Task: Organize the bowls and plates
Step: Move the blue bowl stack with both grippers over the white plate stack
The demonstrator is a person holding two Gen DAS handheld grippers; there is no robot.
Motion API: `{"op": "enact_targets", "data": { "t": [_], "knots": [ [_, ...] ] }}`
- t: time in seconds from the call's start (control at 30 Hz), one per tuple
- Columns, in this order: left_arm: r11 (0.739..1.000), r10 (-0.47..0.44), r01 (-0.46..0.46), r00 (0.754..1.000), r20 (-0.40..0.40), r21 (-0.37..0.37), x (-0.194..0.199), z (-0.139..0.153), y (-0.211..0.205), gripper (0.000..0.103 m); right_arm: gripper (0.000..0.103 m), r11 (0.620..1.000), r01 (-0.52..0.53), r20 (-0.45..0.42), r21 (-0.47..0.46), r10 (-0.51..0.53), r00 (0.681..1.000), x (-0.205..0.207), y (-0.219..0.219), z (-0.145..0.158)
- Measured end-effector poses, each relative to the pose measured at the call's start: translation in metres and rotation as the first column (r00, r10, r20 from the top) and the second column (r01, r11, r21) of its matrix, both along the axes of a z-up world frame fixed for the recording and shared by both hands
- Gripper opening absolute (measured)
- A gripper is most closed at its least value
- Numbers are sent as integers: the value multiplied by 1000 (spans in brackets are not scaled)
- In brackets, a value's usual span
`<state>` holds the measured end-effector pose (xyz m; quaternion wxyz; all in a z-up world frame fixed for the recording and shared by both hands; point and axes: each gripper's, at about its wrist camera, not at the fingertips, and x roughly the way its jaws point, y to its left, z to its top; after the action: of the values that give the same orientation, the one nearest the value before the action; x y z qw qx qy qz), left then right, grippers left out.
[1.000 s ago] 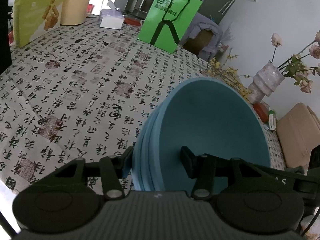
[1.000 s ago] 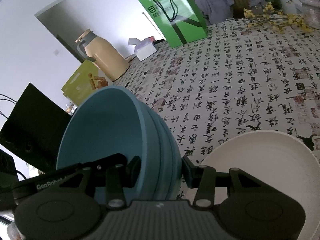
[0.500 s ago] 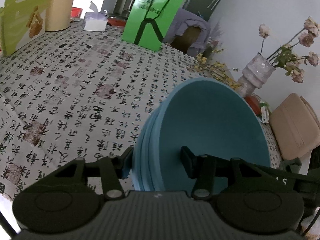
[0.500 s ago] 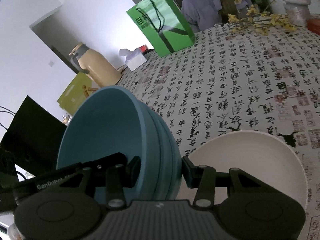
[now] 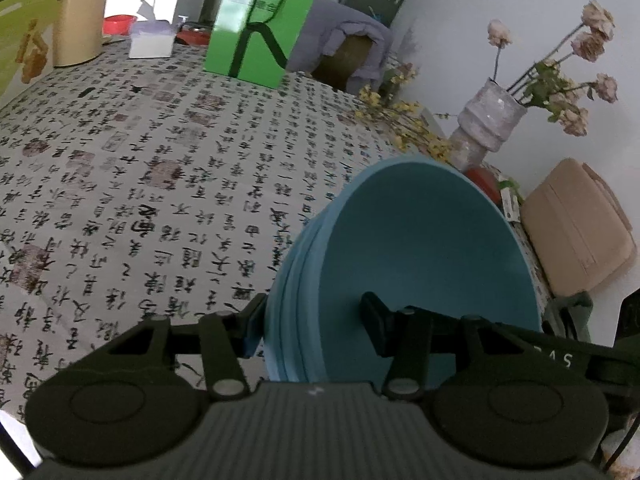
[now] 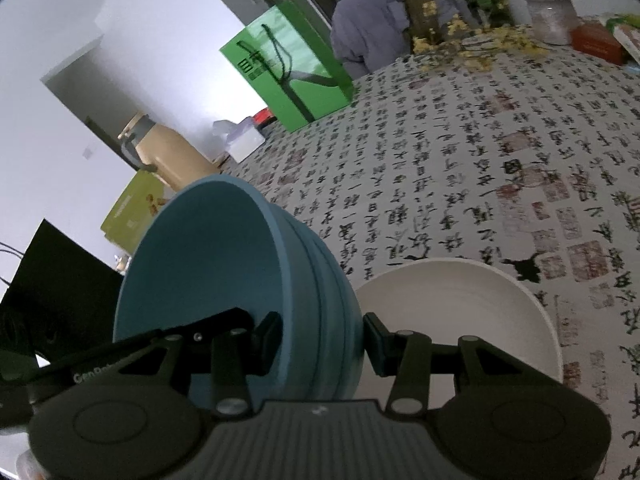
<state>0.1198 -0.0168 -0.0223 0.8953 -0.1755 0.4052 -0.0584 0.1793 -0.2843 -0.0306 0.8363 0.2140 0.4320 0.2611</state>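
Observation:
A stack of nested blue bowls [image 5: 420, 248] is held tilted above the patterned tablecloth [image 5: 140, 184], gripped from two opposite sides. My left gripper [image 5: 314, 320] is shut on the stack's wall, one finger inside the top bowl and one outside. On the opposite side of the blue bowl stack [image 6: 224, 264], my right gripper [image 6: 320, 336] is shut on the wall in the same way. A white dish [image 6: 460, 312] lies on the cloth just right of the stack in the right wrist view.
A green paper bag [image 5: 260, 20], a beige thermos jug [image 5: 80, 12], a tissue box [image 5: 152, 40] and a yellow-green box [image 6: 132, 212] stand along the table's far side. A vase of flowers [image 5: 488, 120], yellow sprigs [image 5: 400, 120] and a red box [image 6: 596, 40] sit near the table's right edge.
Both grippers have carried the blue stack sideways across the table. The vase and the green bag now sit nearer the middle of the views, and more of the white dish shows.

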Motion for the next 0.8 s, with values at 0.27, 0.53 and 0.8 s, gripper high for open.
{"op": "enact_targets", "data": {
  "t": [0.27,0.53,0.8],
  "knots": [
    [999,-53,53,999,-10,10,3,-4,-24,51,45,999,53,-12,3,-53,999,-7,-24,-6],
    [996,-85,86,996,-28,14,5,-12,-40,51,45,996,87,-31,0,-87,996,-12,-39,-16],
    [993,-118,118,992,-45,4,7,-23,-50,51,45,992,122,-45,-15,-123,991,-17,-49,-25]
  ]
}}
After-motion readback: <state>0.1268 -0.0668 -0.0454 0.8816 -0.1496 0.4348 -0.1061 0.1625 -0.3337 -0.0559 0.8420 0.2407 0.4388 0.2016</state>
